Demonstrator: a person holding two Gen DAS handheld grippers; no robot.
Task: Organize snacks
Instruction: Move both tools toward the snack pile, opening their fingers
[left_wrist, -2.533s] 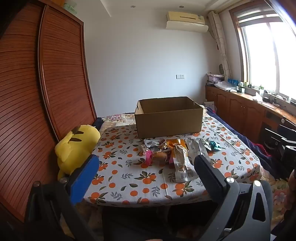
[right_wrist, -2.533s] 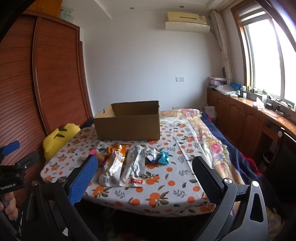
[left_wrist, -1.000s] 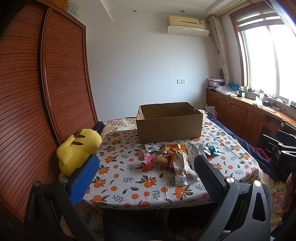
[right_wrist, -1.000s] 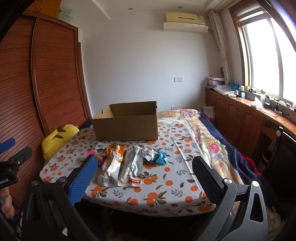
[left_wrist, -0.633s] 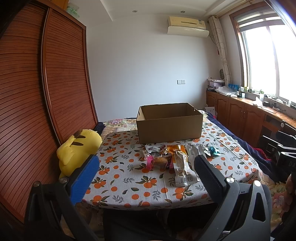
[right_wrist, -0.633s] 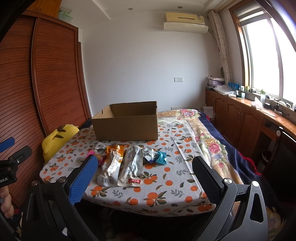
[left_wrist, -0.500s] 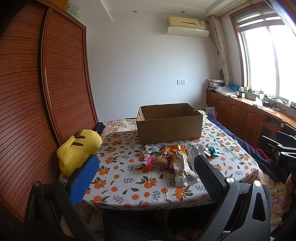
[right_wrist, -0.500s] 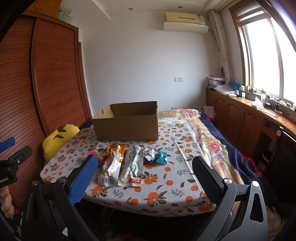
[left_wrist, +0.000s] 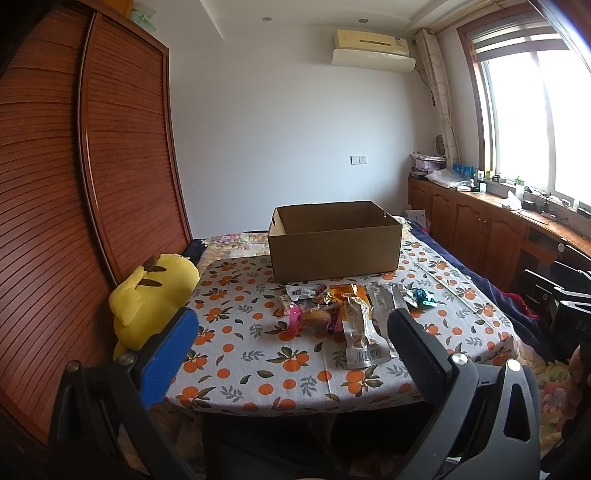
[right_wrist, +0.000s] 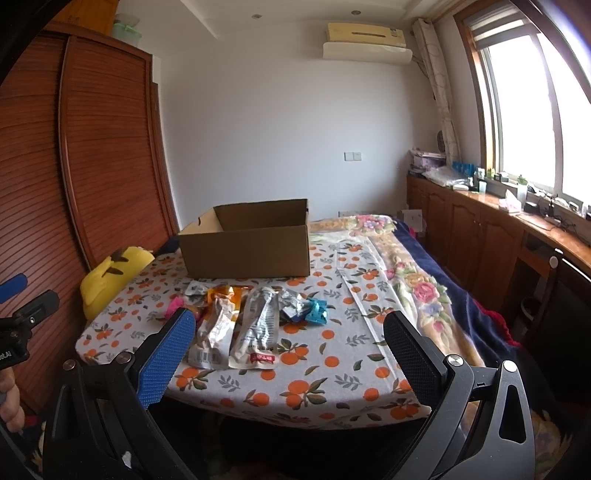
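Several snack packets (left_wrist: 347, 314) lie in a loose pile on the orange-print tablecloth (left_wrist: 236, 343), in front of an open cardboard box (left_wrist: 334, 242). In the right wrist view the pile (right_wrist: 255, 321) and the box (right_wrist: 247, 245) show too. A teal packet (right_wrist: 316, 310) lies at the pile's right. My left gripper (left_wrist: 291, 332) is open and empty, held off the table's near edge. My right gripper (right_wrist: 288, 336) is open and empty, also short of the table.
A yellow plush toy (left_wrist: 151, 295) sits at the table's left edge against a wooden slatted wardrobe (left_wrist: 74, 206). A floral and navy blanket (right_wrist: 424, 291) lies to the right. Wooden cabinets (right_wrist: 480, 236) run under the window.
Both views have shifted only slightly; the table sits a little lower and closer. Nothing on the table has moved.
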